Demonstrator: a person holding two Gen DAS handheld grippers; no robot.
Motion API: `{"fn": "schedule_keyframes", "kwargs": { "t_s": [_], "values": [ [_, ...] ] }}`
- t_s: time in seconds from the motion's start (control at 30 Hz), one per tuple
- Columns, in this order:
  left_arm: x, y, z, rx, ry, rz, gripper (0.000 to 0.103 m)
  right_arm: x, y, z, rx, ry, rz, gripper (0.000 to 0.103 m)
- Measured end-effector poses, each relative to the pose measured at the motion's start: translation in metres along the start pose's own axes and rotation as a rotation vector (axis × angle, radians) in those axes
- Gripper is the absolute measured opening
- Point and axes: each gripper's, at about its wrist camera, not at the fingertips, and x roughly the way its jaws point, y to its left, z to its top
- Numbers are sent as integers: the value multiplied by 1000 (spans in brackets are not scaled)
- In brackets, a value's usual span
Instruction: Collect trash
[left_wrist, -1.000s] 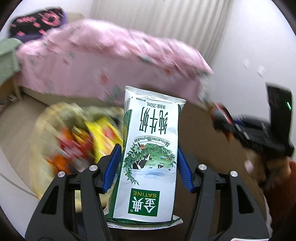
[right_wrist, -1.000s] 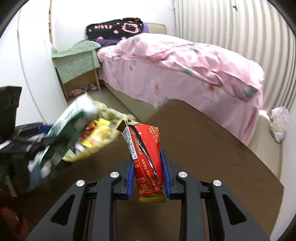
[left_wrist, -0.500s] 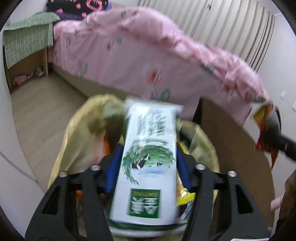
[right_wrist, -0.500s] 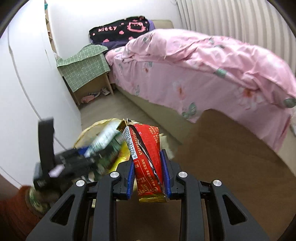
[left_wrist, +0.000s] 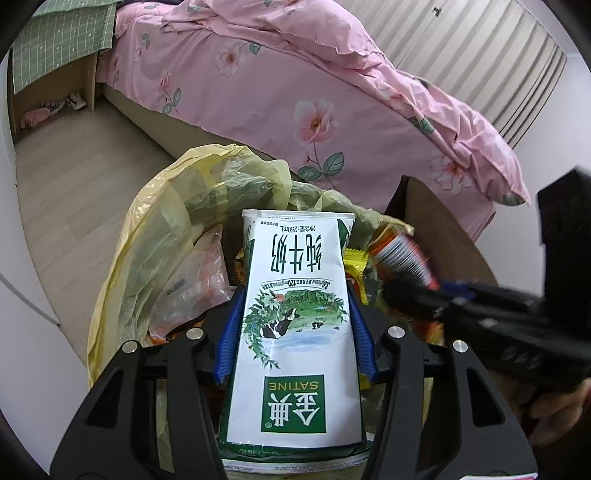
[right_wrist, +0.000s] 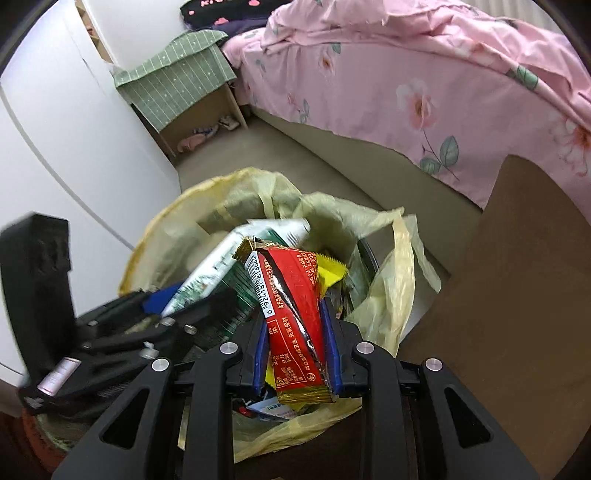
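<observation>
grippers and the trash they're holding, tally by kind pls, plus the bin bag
grippers: 2, left gripper and right gripper
milk cartons: 1, milk carton in the left gripper
snack wrappers held: 1, red wrapper in the right gripper
bin bags: 1, yellow bin bag below both
total: 5

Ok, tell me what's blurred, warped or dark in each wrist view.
Left wrist view: the milk carton is sharp; the right gripper entering at the right edge is motion-smeared; black vignette in the corners. Right wrist view: the red wrapper is crisp, the left gripper blurred; the fisheye bends the bed.
</observation>
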Motion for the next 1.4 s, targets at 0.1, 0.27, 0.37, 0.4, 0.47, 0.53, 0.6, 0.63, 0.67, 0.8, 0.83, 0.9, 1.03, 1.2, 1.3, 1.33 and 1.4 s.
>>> {"fn": "schedule_keyframes", "kwargs": {
  "t_s": [0.1,0.27,0.37,0.4,0.47,0.53,0.6,0.63,0.67,0.8,0.83,0.9,1.03,1.2,1.3,1.33,1.4],
  "values": [
    [-5,2,1,-22,-7,-28,49,-1,-5,-4,21,-3,6,25],
    [-10,9,3,-92,-12,-86,50,-7,-11,-12,60,-27,32,47],
    [-20,11,5,-125,-28,-94,53,-10,-16,-13,91,-40,40,49],
    [-23,10,5,-129,-35,-93,56,-13,-17,-14,101,-45,40,50],
    [-33,7,6,-124,-47,-79,61,-22,-17,-16,104,-60,39,50],
    [-43,1,7,-105,-63,-44,63,-33,-14,-18,92,-79,37,51],
    [-56,-7,5,-79,-85,11,64,-49,-12,-20,73,-111,41,53],
    [-64,-12,4,-65,-99,36,65,-57,-11,-22,67,-128,44,54],
    [-73,-17,3,-44,-114,62,65,-70,-10,-26,63,-155,46,54],
    [-108,-46,-16,72,-170,171,65,-114,-10,-49,41,-237,10,54],
    [-116,-55,-23,106,-180,206,65,-124,-9,-56,34,-255,-10,54],
    [-129,-71,-42,151,-194,259,65,-147,-5,-80,18,-303,-54,54],
    [-145,-99,-78,230,-185,314,65,-173,2,-117,25,-323,-146,55],
    [-161,-128,-109,269,-201,360,65,-198,6,-168,57,-369,-182,55],
    [-168,-139,-122,273,-225,368,65,-210,9,-190,69,-400,-192,55],
    [-169,-144,-125,280,-233,380,65,-213,10,-195,66,-406,-187,55],
    [-172,-152,-131,301,-250,407,65,-216,12,-201,55,-411,-179,55]
  ]
}}
